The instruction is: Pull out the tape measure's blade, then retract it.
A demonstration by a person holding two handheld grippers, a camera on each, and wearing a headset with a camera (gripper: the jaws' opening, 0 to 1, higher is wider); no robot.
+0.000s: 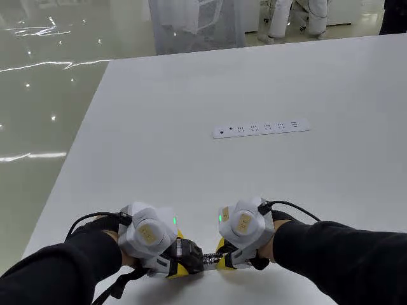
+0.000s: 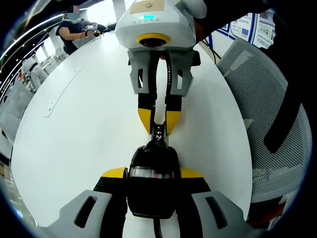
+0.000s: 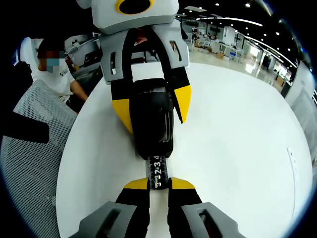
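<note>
Grip, left: the left tool (image 2: 152, 173) is clamping the black tape measure (image 2: 152, 191) by its case, one yellow-tipped jaw on each side.
Grip, right: the right tool (image 3: 158, 184) is pinching the end of the blade (image 3: 157, 171), with its jaws pressed together on it.
Blade exposure: a short length is showing between the case and the right tool, with the numerals 2, 3 and 4 readable.
Alignment: the two tools are facing each other tip to tip, near one another.
Location: the tape measure is sitting low at the near edge of the bench (image 1: 191, 95), between the tools.
Other item: a power strip (image 1: 261, 128) is lying flat, well apart from them.
</note>
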